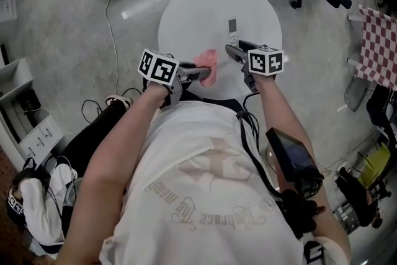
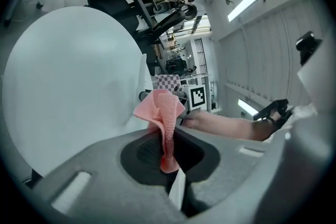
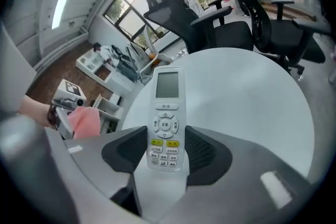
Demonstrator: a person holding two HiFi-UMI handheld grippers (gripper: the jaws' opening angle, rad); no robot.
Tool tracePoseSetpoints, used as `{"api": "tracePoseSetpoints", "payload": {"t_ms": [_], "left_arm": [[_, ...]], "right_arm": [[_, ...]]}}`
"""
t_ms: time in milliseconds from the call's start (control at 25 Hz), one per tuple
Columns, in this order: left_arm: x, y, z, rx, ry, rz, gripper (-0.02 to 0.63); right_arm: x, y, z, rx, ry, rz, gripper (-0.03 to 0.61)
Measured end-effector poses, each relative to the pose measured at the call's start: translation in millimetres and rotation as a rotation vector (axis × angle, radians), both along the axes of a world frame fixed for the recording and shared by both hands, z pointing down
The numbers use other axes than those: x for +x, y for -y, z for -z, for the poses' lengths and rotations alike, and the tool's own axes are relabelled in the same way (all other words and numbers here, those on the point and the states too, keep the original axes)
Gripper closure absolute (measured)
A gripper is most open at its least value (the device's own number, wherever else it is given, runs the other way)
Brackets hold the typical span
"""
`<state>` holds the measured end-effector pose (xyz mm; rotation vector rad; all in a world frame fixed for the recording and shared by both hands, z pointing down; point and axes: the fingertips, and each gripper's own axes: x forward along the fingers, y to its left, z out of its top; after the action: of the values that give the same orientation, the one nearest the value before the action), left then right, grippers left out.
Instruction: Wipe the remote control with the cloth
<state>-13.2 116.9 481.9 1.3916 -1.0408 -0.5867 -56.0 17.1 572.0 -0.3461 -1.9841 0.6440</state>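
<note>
My left fingers [image 2: 139, 153] pinched the pink cloth [image 2: 164, 110], its loose end standing up. My right fingers [image 3: 202, 152] gripped the remote [image 3: 166, 113] by its lower end, over the white desk [image 3: 247, 97].

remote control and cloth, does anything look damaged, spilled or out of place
Nothing stands out. The remote control sits straight between the jaws of the right gripper, intact, over the white table. The pink cloth is bunched in the left gripper, as a pinched cloth would be. No spill or damage shows.
</note>
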Motion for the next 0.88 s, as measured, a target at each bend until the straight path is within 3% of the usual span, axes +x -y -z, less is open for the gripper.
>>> {"api": "tracePoseSetpoints", "payload": {"t_ms": [440,680,880], "left_arm": [[-25.6,-22.8,-16.8,-0.076,0.082,0.075,0.592],[-34.9,-28.7,-20.3,-0.1,0.158,0.101,0.592],[-35.1,-26.4,-14.7,-0.096,0.21,0.1,0.592]], "right_arm": [[0.3,7.3,-46.9,0.309,-0.21,0.191,0.344],[-1.0,11.5,-50.5,0.374,-0.214,0.211,0.339],[-1.1,17.5,-36.2,0.365,-0.151,0.144,0.344]]}}
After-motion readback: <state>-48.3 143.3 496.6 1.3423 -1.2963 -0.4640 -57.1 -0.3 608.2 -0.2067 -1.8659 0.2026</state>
